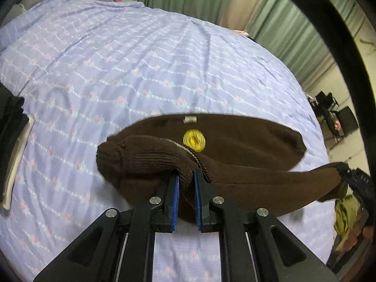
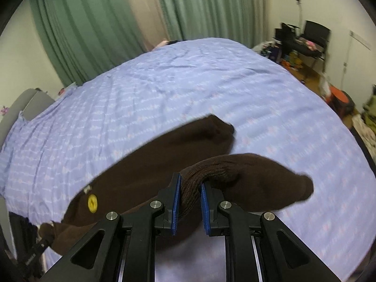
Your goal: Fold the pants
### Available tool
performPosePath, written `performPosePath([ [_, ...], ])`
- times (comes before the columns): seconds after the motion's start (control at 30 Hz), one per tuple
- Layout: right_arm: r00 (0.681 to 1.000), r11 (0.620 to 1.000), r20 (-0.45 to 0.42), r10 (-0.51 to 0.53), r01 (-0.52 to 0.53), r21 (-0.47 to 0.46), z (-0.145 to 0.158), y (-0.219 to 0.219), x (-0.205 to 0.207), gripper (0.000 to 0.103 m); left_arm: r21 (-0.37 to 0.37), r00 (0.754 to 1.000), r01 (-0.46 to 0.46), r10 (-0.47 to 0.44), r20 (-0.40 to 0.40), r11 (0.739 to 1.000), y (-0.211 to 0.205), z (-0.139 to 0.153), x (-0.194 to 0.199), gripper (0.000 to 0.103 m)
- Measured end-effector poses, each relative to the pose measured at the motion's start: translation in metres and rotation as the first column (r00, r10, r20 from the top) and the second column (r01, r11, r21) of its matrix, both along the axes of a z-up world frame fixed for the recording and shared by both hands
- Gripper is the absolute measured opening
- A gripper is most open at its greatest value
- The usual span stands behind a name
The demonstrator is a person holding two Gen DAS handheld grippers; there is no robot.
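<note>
Both grippers pinching the pants over the bed.

Left gripper (image 1: 186,176): blue pads (image 1: 175,202) nearly closed on a bunched ribbed fold of the brown pants (image 1: 246,138), no gap visible beside the cloth. The pants lie partly on the lilac patterned sheet (image 1: 117,70), with a yellow round badge (image 1: 194,140) and a small white tag (image 1: 189,119) up top. The near edge is raised and runs right to the right gripper (image 2: 190,183), whose pads (image 2: 175,208) also clamp a ribbed fold, a bit wider apart. One rounded end (image 2: 303,185) sticks out to the right past its fingers, off the sheet; motion blur on the edges. Green curtain (image 2: 77,35) behind, black chair (image 2: 315,37) far right.
</note>
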State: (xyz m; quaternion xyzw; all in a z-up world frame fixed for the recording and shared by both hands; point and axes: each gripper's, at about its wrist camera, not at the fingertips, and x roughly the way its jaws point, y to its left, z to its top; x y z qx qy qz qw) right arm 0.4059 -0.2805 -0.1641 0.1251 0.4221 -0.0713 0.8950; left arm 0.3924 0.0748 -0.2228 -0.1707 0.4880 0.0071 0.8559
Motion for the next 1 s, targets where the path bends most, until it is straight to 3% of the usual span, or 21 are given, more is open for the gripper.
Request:
performPosePath([
  [0.27, 0.991, 0.991, -0.012, 0.136, -0.136, -0.007, -0.044, 0.029, 0.119, 0.017, 0.068, 0.997, -0.081, 0.080, 0.015, 0.994, 0.023, -0.027, 0.063, 0.013],
  [0.4, 0.982, 0.982, -0.051, 0.182, -0.184, -0.033, -0.070, 0.048, 0.158, 0.017, 0.068, 0.995, -0.083, 0.087, -0.049, 0.994, 0.034, -0.051, 0.088, 0.014],
  [0.5, 0.976, 0.977, -0.076, 0.204, -0.208, -0.046, -0.085, 0.057, 0.177, 0.017, 0.083, 0.993, -0.074, 0.081, -0.087, 0.994, 0.039, -0.061, 0.097, 0.021],
  [0.53, 0.974, 0.975, -0.085, 0.211, -0.215, -0.046, -0.089, 0.059, 0.181, 0.019, 0.101, 0.992, -0.073, 0.083, -0.093, 0.992, 0.040, -0.060, 0.098, 0.032],
  [0.57, 0.973, 0.974, -0.087, 0.215, -0.220, -0.048, -0.091, 0.060, 0.183, 0.022, 0.126, 0.992, -0.078, 0.089, -0.089, 0.989, 0.038, -0.057, 0.097, 0.058],
  [0.63, 0.968, 0.967, -0.069, 0.241, -0.246, -0.068, -0.089, 0.065, 0.183, 0.053, 0.222, 0.994, -0.097, 0.106, -0.029, 0.970, 0.040, -0.040, 0.090, 0.084],
  [0.67, 0.966, 0.961, -0.037, 0.256, -0.258, -0.099, -0.081, 0.069, 0.179, 0.060, 0.279, 0.996, -0.092, 0.090, 0.022, 0.956, 0.039, -0.026, 0.083, 0.088],
  [0.7, 0.964, 0.957, -0.011, 0.264, -0.263, -0.125, -0.074, 0.071, 0.177, 0.071, 0.317, 0.997, -0.074, 0.060, 0.054, 0.946, 0.037, -0.016, 0.077, 0.089],
  [0.73, 0.962, 0.950, 0.024, 0.273, -0.266, -0.165, -0.063, 0.075, 0.169, 0.075, 0.342, 0.996, -0.048, 0.021, 0.082, 0.939, 0.034, -0.008, 0.073, 0.091],
  [0.8, 0.951, 0.937, 0.065, 0.301, -0.283, -0.203, -0.044, 0.080, 0.153, 0.075, 0.356, 0.991, 0.034, -0.077, 0.107, 0.934, 0.028, 0.006, 0.071, 0.091],
  [0.87, 0.938, 0.928, 0.094, 0.335, -0.311, -0.206, -0.028, 0.080, 0.129, 0.075, 0.341, 0.971, 0.164, -0.213, 0.111, 0.926, 0.020, 0.013, 0.076, 0.091],
  [0.93, 0.933, 0.926, 0.103, 0.345, -0.321, -0.196, -0.020, 0.078, 0.107, 0.078, 0.317, 0.925, 0.322, -0.367, 0.093, 0.892, 0.005, 0.013, 0.084, 0.091],
  [0.97, 0.932, 0.927, 0.101, 0.348, -0.327, -0.184, -0.020, 0.074, 0.093, 0.078, 0.305, 0.884, 0.422, -0.462, 0.070, 0.853, -0.006, 0.009, 0.091, 0.091],
  [1.0, 0.934, 0.930, 0.090, 0.346, -0.329, -0.165, -0.022, 0.069, 0.077, 0.078, 0.304, 0.858, 0.473, -0.510, 0.053, 0.827, -0.014, 0.006, 0.098, 0.091],
])
